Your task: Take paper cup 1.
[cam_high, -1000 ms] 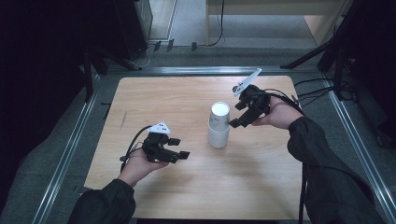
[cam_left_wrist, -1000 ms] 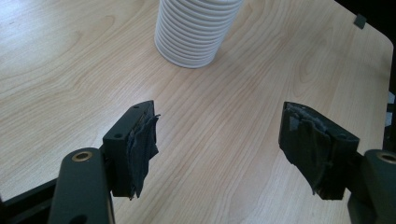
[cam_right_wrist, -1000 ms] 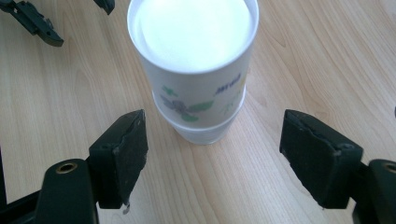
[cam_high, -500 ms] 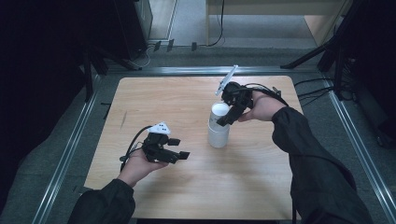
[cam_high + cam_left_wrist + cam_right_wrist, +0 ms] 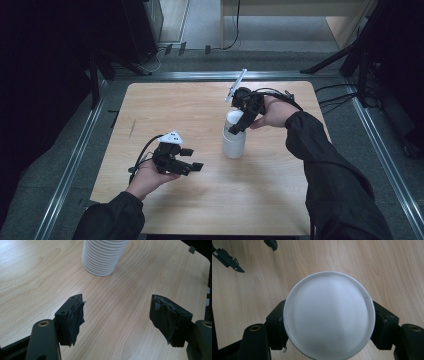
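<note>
A stack of white paper cups [image 5: 234, 144] stands upside down in the middle of the wooden table [image 5: 165, 105]. My right gripper [image 5: 239, 124] comes down on it from the far right. Its jaws have just been closing and now press both sides of the top cup [image 5: 329, 315], one finger [image 5: 276, 325] showing at each edge. My left gripper [image 5: 192, 159] hovers low at the front left, a short way from the stack [image 5: 103, 255]. The left gripper [image 5: 116, 320] is open, with bare table between its worn pads.
Metal rails [image 5: 75, 160] run along the table's left and right sides. Cables [image 5: 335, 95] trail off the far right corner. Dark furniture and stand legs [image 5: 350, 55] sit beyond the far edge. Bare wood lies in front of and behind the stack.
My right gripper moved left from beside the stack to over its top, and its jaws closed around the top cup. The left hand stayed put.
</note>
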Available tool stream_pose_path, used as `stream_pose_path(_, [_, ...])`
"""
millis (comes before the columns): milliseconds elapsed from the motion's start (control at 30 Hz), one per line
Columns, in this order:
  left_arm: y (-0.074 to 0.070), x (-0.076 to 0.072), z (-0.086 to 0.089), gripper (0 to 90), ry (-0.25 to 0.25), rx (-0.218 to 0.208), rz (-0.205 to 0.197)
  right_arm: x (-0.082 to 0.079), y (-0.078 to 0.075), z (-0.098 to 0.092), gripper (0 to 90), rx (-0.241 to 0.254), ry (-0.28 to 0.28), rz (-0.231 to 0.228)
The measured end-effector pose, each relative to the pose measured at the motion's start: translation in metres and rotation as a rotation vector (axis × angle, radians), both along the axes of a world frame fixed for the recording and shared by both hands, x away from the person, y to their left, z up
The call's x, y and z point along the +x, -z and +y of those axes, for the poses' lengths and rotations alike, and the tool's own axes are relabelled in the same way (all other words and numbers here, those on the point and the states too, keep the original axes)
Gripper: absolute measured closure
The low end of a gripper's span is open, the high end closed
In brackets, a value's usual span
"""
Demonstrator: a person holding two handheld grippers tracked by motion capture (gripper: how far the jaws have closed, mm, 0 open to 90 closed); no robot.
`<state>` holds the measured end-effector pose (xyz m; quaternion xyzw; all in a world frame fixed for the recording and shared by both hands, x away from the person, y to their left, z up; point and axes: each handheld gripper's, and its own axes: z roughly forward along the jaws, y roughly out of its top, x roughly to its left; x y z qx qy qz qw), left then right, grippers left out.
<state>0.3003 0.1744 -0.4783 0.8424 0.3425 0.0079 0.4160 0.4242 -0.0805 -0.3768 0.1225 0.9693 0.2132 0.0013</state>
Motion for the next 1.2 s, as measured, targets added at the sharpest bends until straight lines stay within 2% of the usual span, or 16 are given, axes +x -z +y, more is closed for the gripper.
stream_pose_path(233, [0.000, -0.001, -0.001, 27.4, 0.001, 0.003, -0.001, -0.001, -0.001, 0.002, 30.2, -0.013, -0.005, -0.003])
stream_pose_path(667, [0.001, 0.000, -0.001, 27.4, 0.002, 0.009, 0.000, -0.001, -0.013, -0.003, 31.3, 0.004, 0.009, -0.001])
stream_pose_path(967, [0.001, 0.000, -0.001, 27.2, 0.000, 0.011, -0.001, -0.004, -0.028, -0.005, 31.4, 0.004, 0.006, -0.001])
stream_pose_path(1200, [0.001, 0.001, -0.001, 27.0, -0.003, 0.010, 0.001, -0.008, -0.050, -0.010, 31.7, 0.014, 0.004, -0.022])
